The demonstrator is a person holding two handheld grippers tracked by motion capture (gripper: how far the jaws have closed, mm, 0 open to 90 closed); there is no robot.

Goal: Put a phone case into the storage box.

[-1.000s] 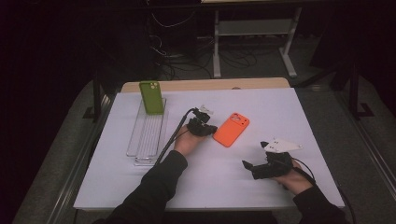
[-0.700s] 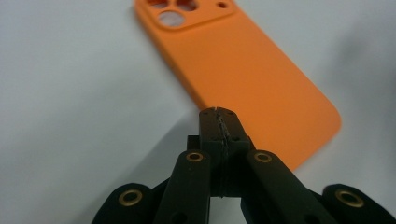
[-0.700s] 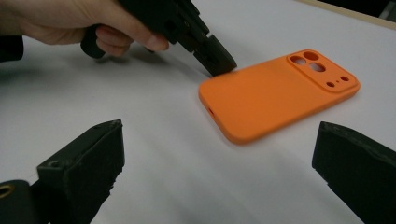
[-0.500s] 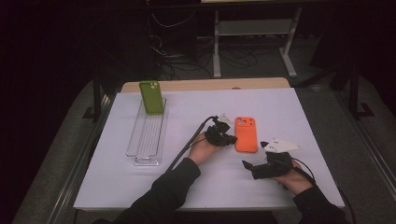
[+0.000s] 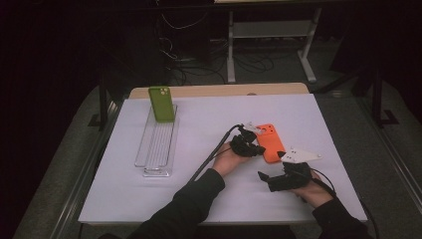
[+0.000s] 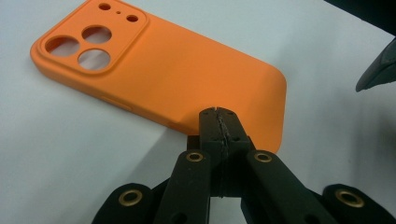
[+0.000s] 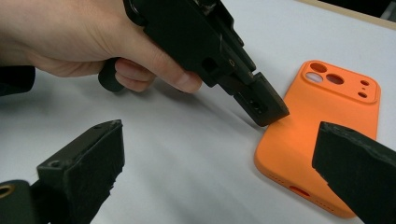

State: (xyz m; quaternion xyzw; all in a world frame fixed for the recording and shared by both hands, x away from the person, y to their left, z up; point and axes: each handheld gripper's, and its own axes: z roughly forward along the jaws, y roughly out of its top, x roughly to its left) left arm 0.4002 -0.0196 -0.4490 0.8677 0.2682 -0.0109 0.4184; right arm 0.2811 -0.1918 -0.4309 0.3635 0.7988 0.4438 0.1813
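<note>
From the high view, the orange phone case [image 5: 268, 143] lies flat on the white counter [image 5: 119, 194], camera cut-outs pointing away from the person. The left gripper [image 5: 255, 148] is tucked against its left edge, low and nearly level, which looks like a push or nudge rather than a pick. The right gripper [image 5: 263, 177] waits just below the case, on the near side, well placed to take it once it comes within reach. Over on the left sits a clear slotted rack [image 5: 157, 144] with a green phone case [image 5: 162, 104] standing upright at its far end, so I'd judge the orange one is meant to stand there too.

Now the left gripper view: the left gripper's jaws are pressed together, nothing between them, and their closed tip meets the long side edge of the orange case near its lower corner. Closed like this it works as one blunt finger, good for sliding or turning a flat thing that gives little to pinch.

On to the right gripper view: the right gripper [image 7: 219, 163] has its jaws spread wide, empty, with the case's bottom end and charging-port slot lying ahead between them. The other gripper leans in from above, its tip on the case's edge. My read: one steers, the other is lined up to clamp the short end.
</note>
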